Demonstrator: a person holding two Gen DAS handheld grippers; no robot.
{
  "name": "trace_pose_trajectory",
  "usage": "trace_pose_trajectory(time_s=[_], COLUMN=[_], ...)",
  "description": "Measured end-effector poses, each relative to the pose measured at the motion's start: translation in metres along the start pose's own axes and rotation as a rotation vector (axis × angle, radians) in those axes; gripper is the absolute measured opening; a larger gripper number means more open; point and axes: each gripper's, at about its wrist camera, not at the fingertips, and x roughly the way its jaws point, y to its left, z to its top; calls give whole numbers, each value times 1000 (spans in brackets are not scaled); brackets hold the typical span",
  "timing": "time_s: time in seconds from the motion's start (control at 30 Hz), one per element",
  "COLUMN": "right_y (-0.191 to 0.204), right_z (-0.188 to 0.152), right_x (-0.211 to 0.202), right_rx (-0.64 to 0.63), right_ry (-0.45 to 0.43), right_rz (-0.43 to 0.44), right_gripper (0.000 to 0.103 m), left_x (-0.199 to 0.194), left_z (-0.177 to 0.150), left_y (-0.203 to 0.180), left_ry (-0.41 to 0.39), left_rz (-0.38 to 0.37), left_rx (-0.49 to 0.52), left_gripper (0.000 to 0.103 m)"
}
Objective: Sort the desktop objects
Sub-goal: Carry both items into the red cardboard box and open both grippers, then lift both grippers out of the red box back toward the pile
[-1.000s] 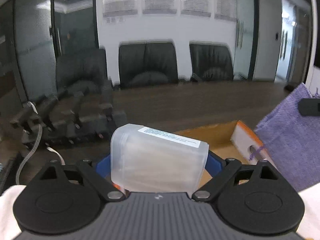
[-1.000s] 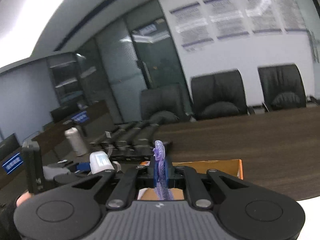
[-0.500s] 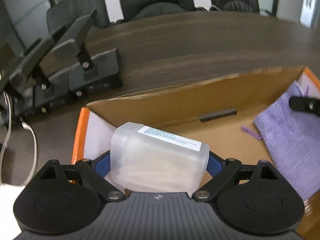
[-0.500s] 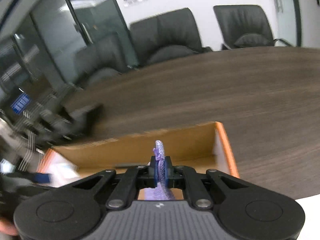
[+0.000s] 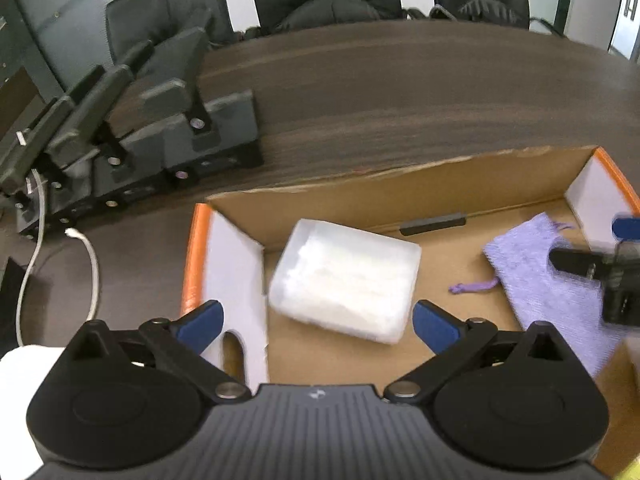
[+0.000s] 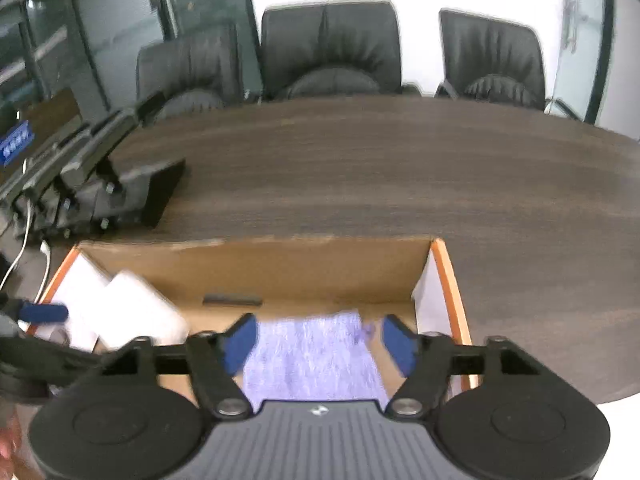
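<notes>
An open cardboard box (image 5: 360, 184) with orange edges stands on the dark wooden table; it also shows in the right wrist view (image 6: 256, 264). A translucent white plastic box (image 5: 344, 280) lies inside at the left; it also shows in the right wrist view (image 6: 140, 312). A purple cloth pouch (image 5: 548, 280) lies inside at the right; it also shows in the right wrist view (image 6: 312, 356). My left gripper (image 5: 318, 320) is open and empty just above the plastic box. My right gripper (image 6: 318, 340) is open and empty above the pouch.
A row of black desk-microphone units (image 5: 132, 136) stands on the table (image 5: 400, 92) left of the box, with a white cable (image 5: 92, 264) beside them. Black office chairs (image 6: 332, 52) line the far side. A small black strip (image 5: 432, 224) lies in the box.
Both grippers opened. The plastic box dropped from the left gripper into the box's left side. The pouch dropped from the right gripper onto the box floor at the right.
</notes>
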Motion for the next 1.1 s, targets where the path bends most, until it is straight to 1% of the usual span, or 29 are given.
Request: trace_pose_trajectory(time_s=[0.03, 0.07, 0.17, 0.23, 0.3, 0.37, 0.47, 0.53, 0.67, 0.77, 0.83, 0.9, 0.97, 1.03, 1.1], right_y=[2, 3, 6, 10, 16, 20, 24, 31, 44, 44, 43, 44, 40, 32, 24], right_z=[0, -2, -12, -21, -33, -45, -66, -82, -105, -118, -127, -136, -147, -167, -192], right_x=[-4, -9, -30, -47, -66, -84, -113, -128, -150, -169, -181, -192, -206, -218, -229], right_rx=[-12, -9, -5, -25, -47, -51, -37, -54, -94, -54, -49, -81, -69, -53, -37], right_ry=[43, 54, 72, 76, 50, 38, 17, 6, -34, -75, -101, -127, -163, -182, -187], right_rz=[5, -2, -13, -20, -27, -32, 4, 17, 20, 48, 68, 75, 64, 104, 150], right_gripper=[88, 88, 89, 90, 94, 94, 94, 94, 94, 94, 94, 94, 94, 94, 94], left_x=[-8, -19, -50, -71, -87, -104, -126, -138, -160, -176, -189, -202, -216, -226, -230], left_z=[-2, -6, -18, -27, -37, -52, -79, -92, -106, -120, -130, -139, -155, -179, -205], left_y=[2, 5, 9, 11, 15, 18, 20, 19, 17, 15, 13, 10, 10, 8, 5], left_ry=[-4, -5, -12, -32, -45, -56, -78, -89, -139, -168, -215, -266, -338, -381, -406], left_rz=[-1, -4, -14, -24, -29, -26, -31, -48, -62, -71, -84, -83, -69, -66, -131], left_rx=[-9, -21, -39, -46, -57, -76, -103, -97, -116, -138, -126, -108, -123, -110, -68], left_gripper=[103, 103, 103, 103, 103, 103, 103, 103, 103, 103, 103, 103, 103, 103, 103])
